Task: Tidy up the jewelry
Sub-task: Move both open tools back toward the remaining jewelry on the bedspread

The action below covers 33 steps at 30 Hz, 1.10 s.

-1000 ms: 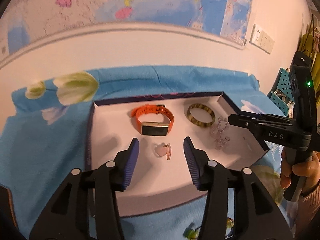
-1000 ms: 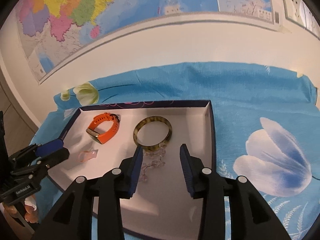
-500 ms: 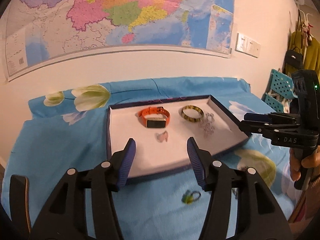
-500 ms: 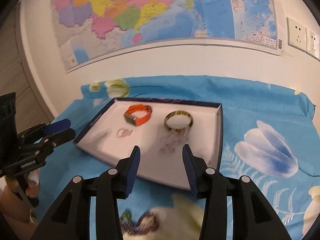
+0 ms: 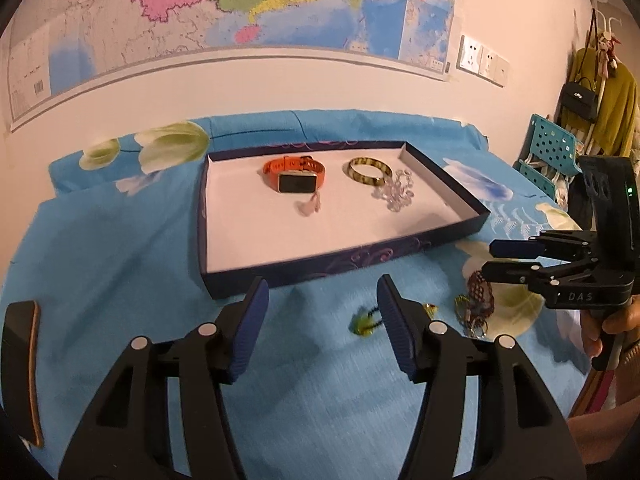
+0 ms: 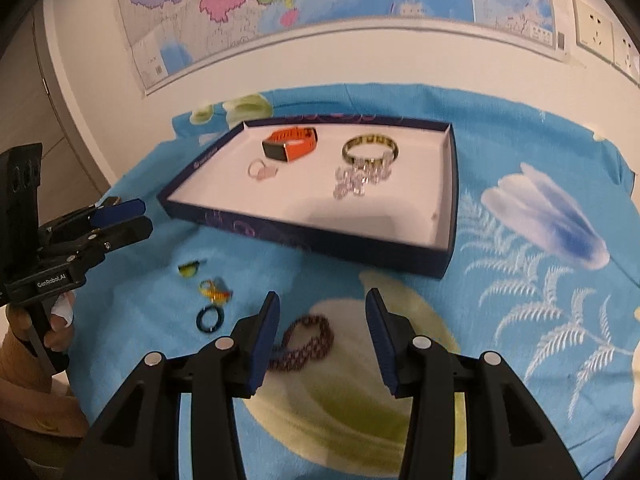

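Observation:
A dark blue tray [image 5: 320, 264] [image 6: 304, 236] holds an orange watch [image 5: 294, 174] [image 6: 292, 146], a tortoiseshell bangle [image 5: 368, 170], a clear bead bracelet [image 5: 394, 190] and a pink ring [image 5: 308, 206]. On the cloth in front of it lie a green ring [image 5: 364, 320] [image 6: 189, 269], a yellow-orange piece [image 6: 214, 292], a dark blue ring [image 6: 209, 319] and a woven maroon bracelet [image 6: 308, 344]. My left gripper [image 5: 322, 284] hovers near the tray's front wall, its jaws opening with nothing between them. My right gripper [image 6: 323, 295] stands open above the maroon bracelet.
A blue flowered cloth [image 6: 540, 300] covers the table up to the wall with the map [image 5: 240, 0]. A teal chair [image 5: 552, 148] and hanging clothes stand at the far right. A dark slab with a wooden edge [image 5: 20, 372] lies at the left.
Both grippers have drawn back from over the tray to the near side of the cloth. The loose rings and maroon bracelet have come into view. The left jaws stand wider.

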Motion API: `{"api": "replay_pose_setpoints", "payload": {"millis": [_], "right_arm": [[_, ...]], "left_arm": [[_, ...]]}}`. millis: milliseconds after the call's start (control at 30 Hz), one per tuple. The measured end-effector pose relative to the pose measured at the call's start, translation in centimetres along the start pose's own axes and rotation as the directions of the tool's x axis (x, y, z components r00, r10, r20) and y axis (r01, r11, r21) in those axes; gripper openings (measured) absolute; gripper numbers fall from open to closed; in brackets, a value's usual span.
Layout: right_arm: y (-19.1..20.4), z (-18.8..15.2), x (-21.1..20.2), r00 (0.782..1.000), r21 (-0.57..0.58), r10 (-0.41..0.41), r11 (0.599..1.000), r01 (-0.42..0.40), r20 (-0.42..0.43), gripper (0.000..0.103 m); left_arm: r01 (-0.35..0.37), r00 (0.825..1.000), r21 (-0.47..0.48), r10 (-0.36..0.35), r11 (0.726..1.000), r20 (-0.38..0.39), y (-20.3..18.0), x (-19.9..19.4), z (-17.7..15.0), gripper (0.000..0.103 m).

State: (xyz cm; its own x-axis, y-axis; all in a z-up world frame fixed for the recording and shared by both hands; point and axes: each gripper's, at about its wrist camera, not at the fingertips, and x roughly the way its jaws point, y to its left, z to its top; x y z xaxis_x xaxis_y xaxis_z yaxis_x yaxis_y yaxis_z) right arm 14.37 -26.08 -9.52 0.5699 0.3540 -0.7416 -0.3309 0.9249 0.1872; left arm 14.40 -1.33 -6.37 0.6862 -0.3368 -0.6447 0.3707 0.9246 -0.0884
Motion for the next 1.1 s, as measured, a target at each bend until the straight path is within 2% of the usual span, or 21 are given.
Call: {"api": "replay_pose_setpoints", "payload": {"millis": [400,500,567,633,833,1033,1067,1100], "right_arm": [[1.4,-1.5,1.1,0.999,-0.032,-0.022,0.999,0.021,-0.033,0.041],[1.6,-1.6,1.2,0.999,-0.043,-0.032,0.999,0.031,-0.032,0.032],[1.5,-1.6,1.1,0.999,-0.036,-0.027,0.999,0.026,-0.033,0.021],[1.4,-1.6,0.9,0.999,-0.026,-0.021,0.999,0.020,-0.030,0.014],[1.2,-1.7,-0.1,1.000,-0.001,0.015,1.000,-0.015,-0.005,0.013],[1.3,-1.1,-1.9,0.997,0.017,0.068,0.997,-0.069,0.043,0.012],[1.3,-1.0,-2.1,0.996,0.017,0.072,0.997,-0.072,0.047,0.000],[1.4,-0.8,-2.3,0.995,0.018,0.080,0.997,-0.081,0.051,0.000]], "left_arm": [[0.023,0.999,-0.011,-0.023,1.000,-0.027,-0.6,0.1,-1.4,0.056],[0.025,0.999,-0.007,-0.025,1.000,-0.035,-0.8,0.2,-1.6,0.056],[0.029,0.999,-0.003,-0.029,1.000,-0.039,-1.0,0.2,-1.8,0.056],[0.034,0.998,-0.001,-0.034,0.999,-0.043,-1.0,0.3,-1.9,0.056],[0.048,0.997,0.020,-0.046,0.999,-0.060,-1.6,0.5,-2.3,0.054],[0.062,0.995,0.038,-0.059,0.997,-0.078,-2.2,0.9,-2.5,0.047],[0.061,0.995,0.040,-0.057,0.997,-0.082,-2.2,1.0,-2.5,0.047],[0.061,0.995,0.041,-0.057,0.997,-0.085,-2.3,1.1,-2.5,0.045]]}}
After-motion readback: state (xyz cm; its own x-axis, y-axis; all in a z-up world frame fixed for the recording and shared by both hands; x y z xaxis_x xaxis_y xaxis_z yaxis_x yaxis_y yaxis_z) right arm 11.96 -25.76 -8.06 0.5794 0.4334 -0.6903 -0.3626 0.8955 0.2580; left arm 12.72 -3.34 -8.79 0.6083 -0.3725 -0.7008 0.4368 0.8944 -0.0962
